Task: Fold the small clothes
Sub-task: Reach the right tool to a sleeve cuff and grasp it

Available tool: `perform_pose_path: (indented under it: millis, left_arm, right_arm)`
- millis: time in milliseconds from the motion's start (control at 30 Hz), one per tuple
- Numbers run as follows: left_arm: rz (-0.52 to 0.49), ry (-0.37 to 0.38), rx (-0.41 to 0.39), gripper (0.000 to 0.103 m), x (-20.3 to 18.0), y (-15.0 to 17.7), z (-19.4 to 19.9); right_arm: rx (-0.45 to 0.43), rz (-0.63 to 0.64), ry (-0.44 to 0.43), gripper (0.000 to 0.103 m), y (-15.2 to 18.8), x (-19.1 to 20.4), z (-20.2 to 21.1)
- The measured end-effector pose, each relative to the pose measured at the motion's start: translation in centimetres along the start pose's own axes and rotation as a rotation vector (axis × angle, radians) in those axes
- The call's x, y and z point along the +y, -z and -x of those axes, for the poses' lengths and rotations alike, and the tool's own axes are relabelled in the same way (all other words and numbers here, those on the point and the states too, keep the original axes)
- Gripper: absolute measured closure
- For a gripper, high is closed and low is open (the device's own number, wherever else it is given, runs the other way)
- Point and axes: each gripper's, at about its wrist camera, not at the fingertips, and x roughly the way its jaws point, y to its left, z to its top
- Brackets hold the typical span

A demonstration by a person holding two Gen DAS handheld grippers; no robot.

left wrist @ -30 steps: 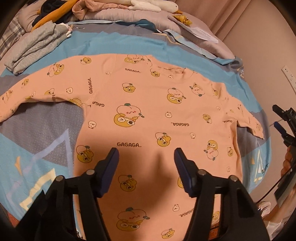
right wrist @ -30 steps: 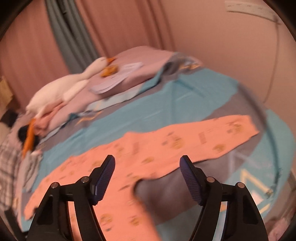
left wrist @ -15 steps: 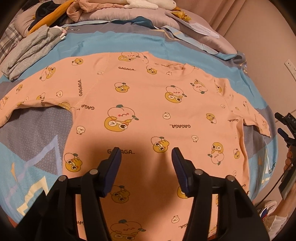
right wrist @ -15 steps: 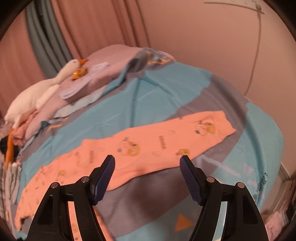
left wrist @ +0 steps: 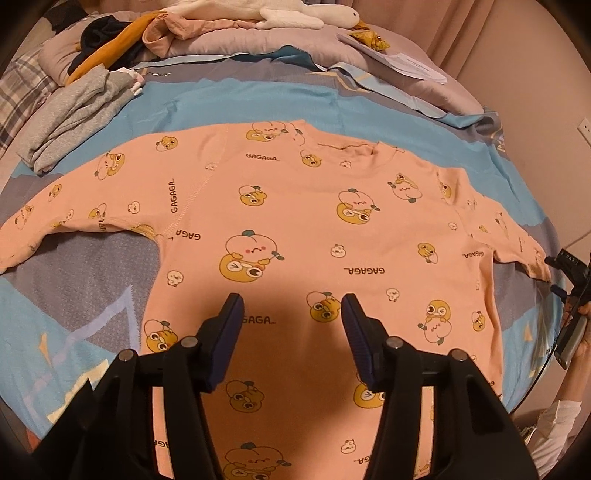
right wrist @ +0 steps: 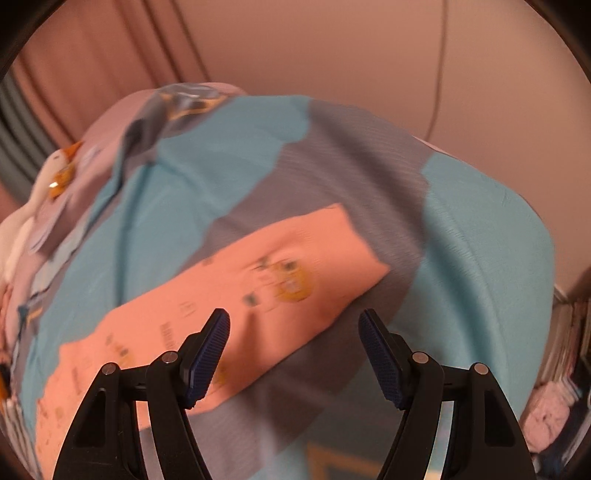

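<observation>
Surface: a bed (left wrist: 236, 96) under a blue and grey patterned cover, with pink curtains and a pink wall behind.
Top: a peach long-sleeved top (left wrist: 314, 229) printed with cartoon fruit and "GAGAGA" lies flat on the cover, both sleeves spread out to the sides.
Left gripper: the left gripper (left wrist: 291, 314) hangs over the lower body of the top, jaws apart, nothing between the pads.
Right gripper: the right gripper (right wrist: 293, 332) sits above the cuff end of one sleeve (right wrist: 280, 273), jaws wide apart and empty; the view is smeared, so whether it touches the cloth is unclear.
Clutter: folded grey clothes (left wrist: 70, 114) by the far left edge; a white plush goose (left wrist: 280, 14) on the pillows; papers (left wrist: 410, 66) near it.
</observation>
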Motion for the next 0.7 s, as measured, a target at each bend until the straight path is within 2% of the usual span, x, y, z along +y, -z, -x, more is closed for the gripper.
perform_pose_path:
  millis: [167,200,233,267,333,367,400,433,567,700]
  left_arm:
    - [0.009,-0.001,-0.011,0.049,0.1,-0.1,0.2]
    - [0.011,-0.001,-0.013,0.049,0.1,-0.2,0.3]
    - [0.014,-0.002,-0.015,0.049,0.2,-0.2,0.3]
    - [0.016,-0.004,-0.017,0.049,0.2,-0.3,0.4]
    - [0.021,-0.006,-0.024,0.048,0.4,-0.4,0.6]
    - [0.027,-0.008,-0.029,0.047,0.5,-0.4,0.7]
    - [0.029,-0.007,-0.032,0.047,0.6,-0.5,0.8]
    - [0.035,-0.007,-0.035,0.047,0.8,-0.5,1.0]
    - [0.052,-0.013,-0.047,0.043,1.5,-0.7,1.6]
    - [0.069,-0.026,-0.076,0.033,2.4,-0.9,2.6]
  right_arm:
    - [-0.007,-0.002,0.03,0.032,0.4,-0.4,-0.6]
    - [-0.014,0.002,0.032,0.036,0.3,-0.4,-0.7]
    - [-0.023,0.007,0.032,0.045,0.3,-0.2,-0.6]
    - [-0.028,0.011,0.023,0.051,0.3,0.0,-0.6]
    - [-0.03,0.016,0.004,0.073,0.1,0.3,-0.7]
    - [-0.032,0.02,-0.003,0.08,0.0,0.4,-0.6]
    - [-0.038,0.024,-0.007,0.091,-0.2,0.5,-0.6]
    - [-0.049,0.029,-0.009,0.095,-0.4,0.7,-0.3]
    - [-0.102,0.056,-0.061,0.097,-1.0,1.4,1.7]
    - [-0.183,0.12,-0.135,0.097,-1.5,4.0,6.4]
